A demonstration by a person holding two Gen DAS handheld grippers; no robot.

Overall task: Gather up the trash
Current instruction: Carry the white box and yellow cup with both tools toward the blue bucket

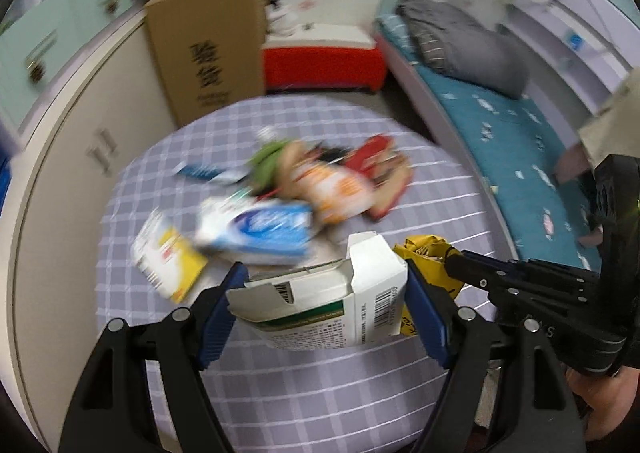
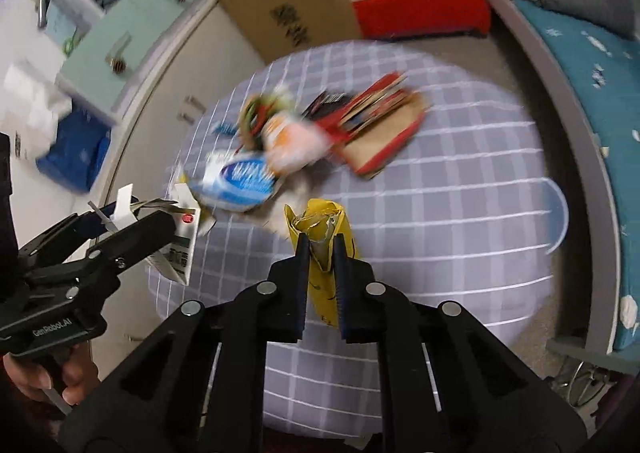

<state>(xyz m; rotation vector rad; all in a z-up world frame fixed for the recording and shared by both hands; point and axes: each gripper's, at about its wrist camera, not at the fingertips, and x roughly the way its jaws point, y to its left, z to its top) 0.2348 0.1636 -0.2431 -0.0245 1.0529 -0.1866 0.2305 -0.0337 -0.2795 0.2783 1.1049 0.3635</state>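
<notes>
Left gripper point(image 1: 326, 309) clamps opened white carton point(image 1: 320, 305); right gripper point(image 2: 322, 253) pinches yellow wrapper point(image 2: 326, 237) thinly, at twelve o'clock; could slip free.

Cardboard box point(image 1: 208, 49), red chest point(image 1: 322, 61), bed point(image 1: 500, 121)

The tabletop point(image 1: 280, 393) wears a lilac cloth checked with white lines. On it lie a blue-and-white packet point(image 1: 260, 233), a yellow-and-white box point(image 1: 168, 265) and a red packet point(image 1: 372, 153). A white carton point(image 1: 328, 293) with a green band; a yellow wrapper point(image 2: 332, 237); a teal bedsheet point(image 1: 512, 157) with small white motifs.
</notes>
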